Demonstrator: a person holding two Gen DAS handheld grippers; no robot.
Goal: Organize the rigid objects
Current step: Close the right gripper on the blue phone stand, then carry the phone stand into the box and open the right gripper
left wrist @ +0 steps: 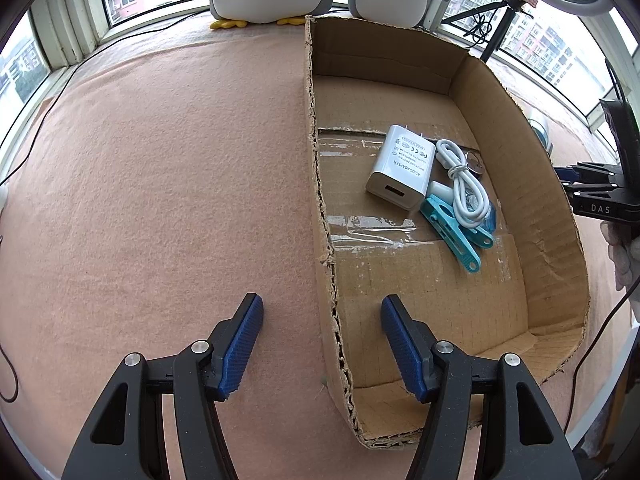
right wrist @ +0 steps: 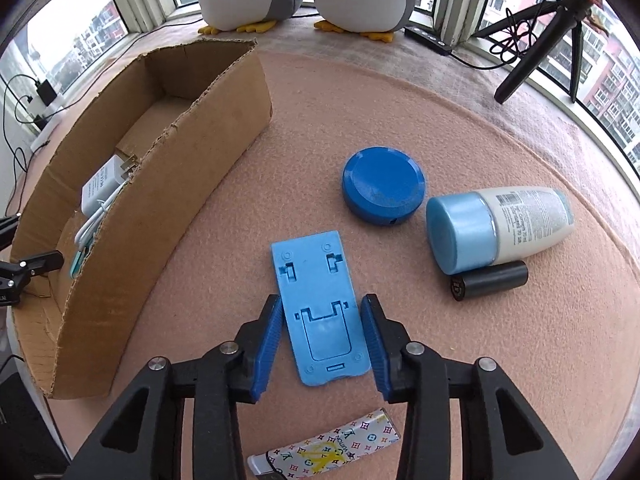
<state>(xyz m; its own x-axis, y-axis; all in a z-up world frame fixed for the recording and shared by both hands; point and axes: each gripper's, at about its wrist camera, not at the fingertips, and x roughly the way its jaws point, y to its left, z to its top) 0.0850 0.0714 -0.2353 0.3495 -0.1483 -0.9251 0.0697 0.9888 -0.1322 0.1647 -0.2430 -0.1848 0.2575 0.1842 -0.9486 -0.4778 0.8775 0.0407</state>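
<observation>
**Right tongs straddle the phone stand, box waiting on the left**

With your right gripper [right wrist: 322,340] set low over the flat blue folding phone stand [right wrist: 320,308], its jaws sit spread on either side of the stand's long edges, just beside them and not yet pinching. That lines you up for a grip across the narrow width, which looks like the sensible way to lift a thin plate off the pink felt mat [right wrist: 400,112].

Your left gripper [left wrist: 322,344] hovers open and empty, straddling the near wall of the cardboard box [left wrist: 320,200], probably ready to steady it. Already inside lie a white AC adapter [left wrist: 400,168], a coiled white cable [left wrist: 466,188] and a teal clip [left wrist: 452,236], bunched mid-floor, so the near end is free.

Around the stand: a round blue case [right wrist: 382,190] just beyond, a blue-capped lotion bottle [right wrist: 500,228] on its side touching a black cylinder [right wrist: 490,280], and a patterned lighter [right wrist: 324,450] under your tongs. Nothing blocks the path left except the box's tall wall; you'll need to lift clear of it.
</observation>
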